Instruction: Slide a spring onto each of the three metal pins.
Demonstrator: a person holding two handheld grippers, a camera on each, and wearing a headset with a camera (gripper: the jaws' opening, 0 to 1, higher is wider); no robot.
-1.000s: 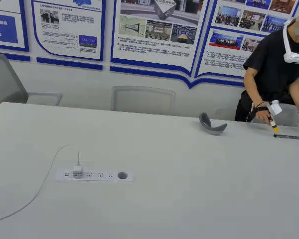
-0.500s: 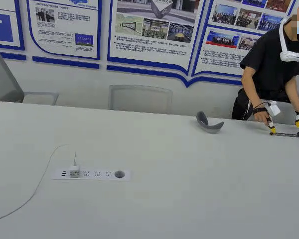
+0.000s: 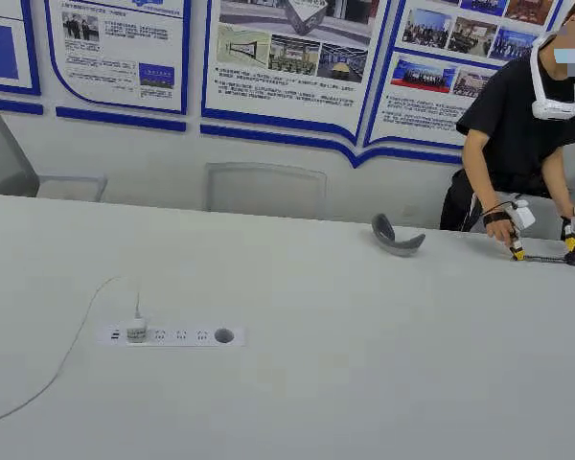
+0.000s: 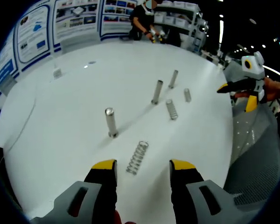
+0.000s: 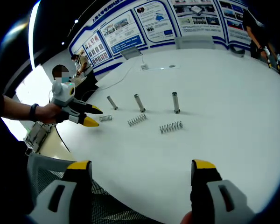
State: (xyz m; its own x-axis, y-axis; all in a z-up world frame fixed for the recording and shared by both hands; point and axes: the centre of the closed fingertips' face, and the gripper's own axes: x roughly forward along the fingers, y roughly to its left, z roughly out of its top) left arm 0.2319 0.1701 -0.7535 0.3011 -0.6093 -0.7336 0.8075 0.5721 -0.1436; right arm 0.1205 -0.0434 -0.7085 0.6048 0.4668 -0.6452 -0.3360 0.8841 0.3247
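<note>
Well, in the head view a power strip (image 3: 172, 335) sits flush in the white table (image 3: 383, 383). A white plug (image 3: 136, 331) is in the strip's left end, and a thin cable (image 3: 67, 359) trails off to the left. Beyond the strip and to its right lies a curved grey band (image 3: 398, 240). Farther right, a person in black (image 3: 517, 125) works at the table's edge.

In the left gripper view the left gripper (image 4: 143, 165) hangs over the table, its yellow-tipped jaws spread and holding nothing. Three pins stand upright in a row, well apart from the strip on its near side: the first pin (image 4: 111, 122), the middle pin (image 4: 157, 92) and the last pin (image 4: 173, 79) (all three bare). The springs lie flat on the side of that row away from the strip. The near spring (image 4: 137, 157) is just ahead of the jaws, with the second spring (image 4: 171, 109) and the third spring (image 4: 187, 95) beyond it.

In the right gripper view the right gripper (image 5: 141, 165) is also wide apart and empty, with the pin row between it and the strip. The left gripper, held in a hand (image 5: 49, 112), points at the near spring.
</note>
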